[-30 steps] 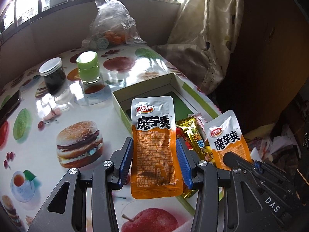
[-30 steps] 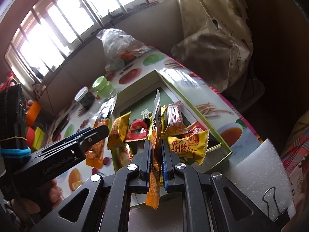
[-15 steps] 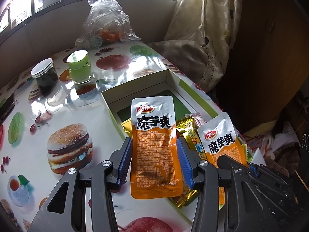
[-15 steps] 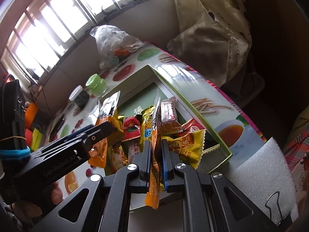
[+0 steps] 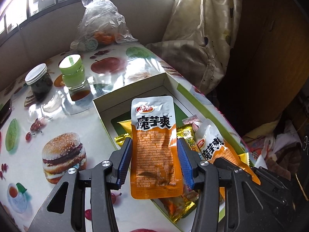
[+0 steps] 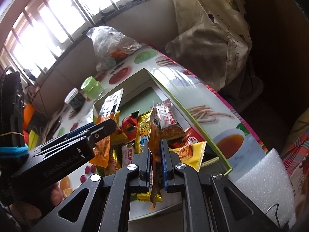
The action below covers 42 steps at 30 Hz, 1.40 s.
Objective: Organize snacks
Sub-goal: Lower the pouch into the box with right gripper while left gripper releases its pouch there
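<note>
My left gripper [image 5: 154, 143] is shut on an orange-and-silver snack packet [image 5: 152, 119], gripped across its width by the blue pads and held upright over the near left part of an open white-and-green box [image 5: 135, 94]. Several wrapped snacks [image 5: 185, 137] lie in the box. My right gripper [image 6: 155, 145] is shut on a second orange packet [image 6: 153, 127], seen edge-on over the box's near end. That packet [image 5: 210, 145] and gripper [image 5: 241, 174] also show at the lower right of the left wrist view. The left gripper [image 6: 104, 127] and its packet [image 6: 112, 104] show in the right wrist view.
A dark jar [image 5: 38, 81] and a green-lidded jar [image 5: 72, 71] stand left of the box, with a clear plastic bag [image 5: 100, 23] behind them. A phone [image 5: 4, 110] lies at the far left. White foam [image 6: 264, 177] sits by the table's right edge. A curtain [image 5: 202, 38] hangs beyond.
The left gripper has carried its packet to the right, over the box's left wall. The right gripper and its packet have barely moved.
</note>
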Available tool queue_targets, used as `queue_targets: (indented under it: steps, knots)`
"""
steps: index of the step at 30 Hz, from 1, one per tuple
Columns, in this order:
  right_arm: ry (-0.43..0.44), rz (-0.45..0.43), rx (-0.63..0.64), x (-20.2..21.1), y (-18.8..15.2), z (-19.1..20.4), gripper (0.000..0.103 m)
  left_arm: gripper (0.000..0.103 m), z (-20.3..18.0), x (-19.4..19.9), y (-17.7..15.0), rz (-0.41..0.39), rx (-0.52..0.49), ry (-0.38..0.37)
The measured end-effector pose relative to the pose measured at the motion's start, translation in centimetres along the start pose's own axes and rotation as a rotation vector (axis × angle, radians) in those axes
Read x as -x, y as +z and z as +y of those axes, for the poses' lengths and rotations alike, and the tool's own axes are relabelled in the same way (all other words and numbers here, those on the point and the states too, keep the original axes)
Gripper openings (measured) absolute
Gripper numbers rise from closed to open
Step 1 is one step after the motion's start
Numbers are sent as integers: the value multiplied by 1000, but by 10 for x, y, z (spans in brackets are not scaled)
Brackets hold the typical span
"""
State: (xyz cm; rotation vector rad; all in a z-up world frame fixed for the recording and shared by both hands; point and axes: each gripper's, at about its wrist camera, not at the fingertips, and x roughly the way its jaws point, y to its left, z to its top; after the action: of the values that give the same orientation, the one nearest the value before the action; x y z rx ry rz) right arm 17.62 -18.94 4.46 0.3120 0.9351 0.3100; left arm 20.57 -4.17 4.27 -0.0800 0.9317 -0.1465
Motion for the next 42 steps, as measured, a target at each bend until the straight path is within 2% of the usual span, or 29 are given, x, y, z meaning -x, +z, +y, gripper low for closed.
queue_targets:
  steps: [17,19,26,42]
  knots:
    - [-12,-20,11,-12,8,-5,9,52,3,-15,4,31,5,7]
    - [-13,-23,16,-11,9,-5,11,52,3,-15,4,33,3,8]
    - [-32,-32,64,-4,9,1,28,52,2,-12,3,25,3,4]
    - [-122,-81,142,21,-3,11,40,52,-4,26,-10,-32,-10,11]
